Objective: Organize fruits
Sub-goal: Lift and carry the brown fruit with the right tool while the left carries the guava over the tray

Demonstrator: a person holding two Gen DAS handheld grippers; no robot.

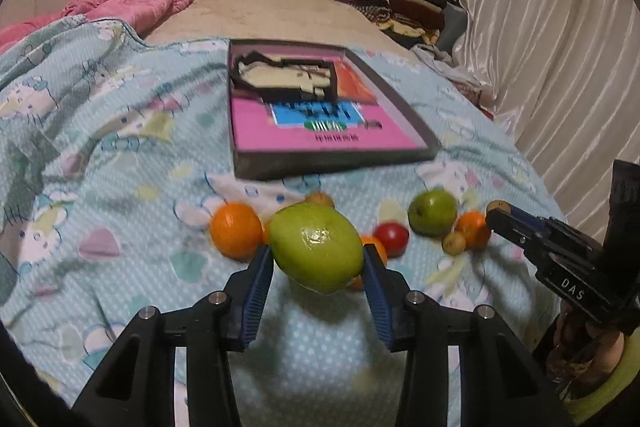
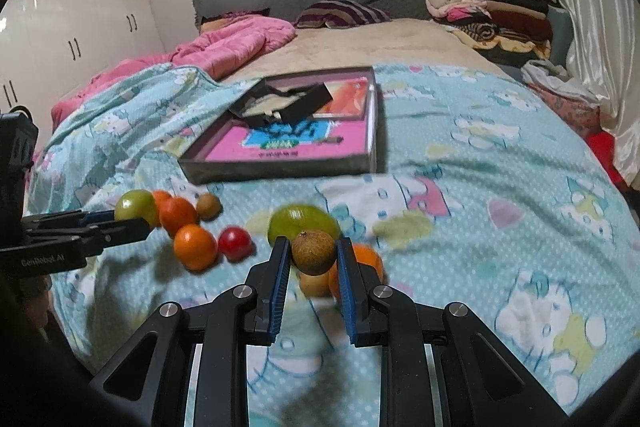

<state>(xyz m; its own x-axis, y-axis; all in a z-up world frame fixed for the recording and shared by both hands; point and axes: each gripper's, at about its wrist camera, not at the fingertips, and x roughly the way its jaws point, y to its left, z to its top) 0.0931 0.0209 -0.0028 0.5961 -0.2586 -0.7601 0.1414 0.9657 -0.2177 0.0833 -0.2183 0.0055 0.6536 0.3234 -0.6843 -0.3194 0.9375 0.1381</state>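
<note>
Green, orange and red fruits (image 2: 196,246) are lying clustered on the blanket, just before the shallow box (image 2: 280,165).

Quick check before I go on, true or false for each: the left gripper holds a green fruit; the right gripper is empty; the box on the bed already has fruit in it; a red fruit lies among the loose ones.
1. The left gripper holds a green fruit. True.
2. The right gripper is empty. False: it is shut on a small brown fruit.
3. The box holds fruit. False: none shows inside.
4. A red fruit lies loose on the blanket. True.
</note>
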